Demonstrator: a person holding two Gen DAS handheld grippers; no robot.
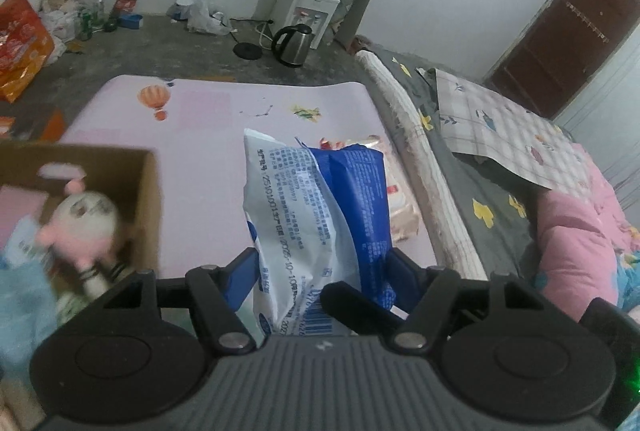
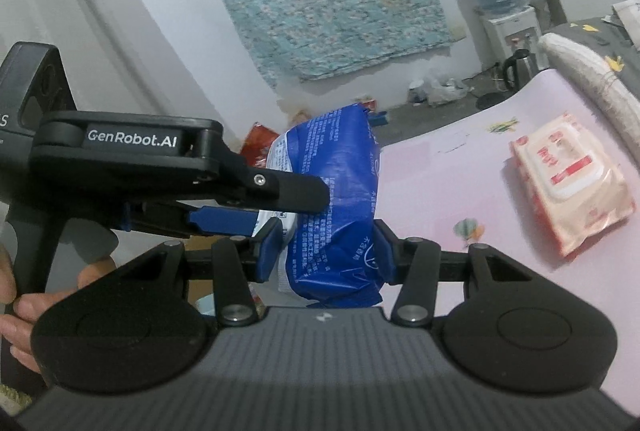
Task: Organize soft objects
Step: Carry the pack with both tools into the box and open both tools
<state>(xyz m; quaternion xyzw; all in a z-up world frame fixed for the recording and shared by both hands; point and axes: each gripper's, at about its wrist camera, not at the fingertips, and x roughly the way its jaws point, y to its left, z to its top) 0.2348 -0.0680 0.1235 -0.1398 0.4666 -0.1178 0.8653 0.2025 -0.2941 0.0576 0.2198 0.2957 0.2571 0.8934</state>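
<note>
A blue and white soft pack [image 1: 320, 215] is held above the pink table [image 1: 200, 151]. My left gripper [image 1: 320, 271] is shut on one end of it. My right gripper [image 2: 328, 251] is shut on the same pack [image 2: 336, 199] from the other side; the left gripper's body [image 2: 132, 167] shows at the left of the right wrist view. A pink wet-wipes pack [image 2: 568, 183] lies flat on the table to the right, partly hidden behind the blue pack in the left wrist view [image 1: 400, 207]. An open cardboard box [image 1: 140, 183] at the left holds a pink and white plush toy [image 1: 80, 223] and other soft items.
A bed with a grey sheet [image 1: 480, 191] and pink quilt [image 1: 576, 231] borders the table's right side. On the floor beyond stand a kettle [image 1: 292, 45], a water dispenser [image 1: 316, 7], bags and bottles [image 1: 88, 19]. A brown door [image 1: 560, 43] is at the far right.
</note>
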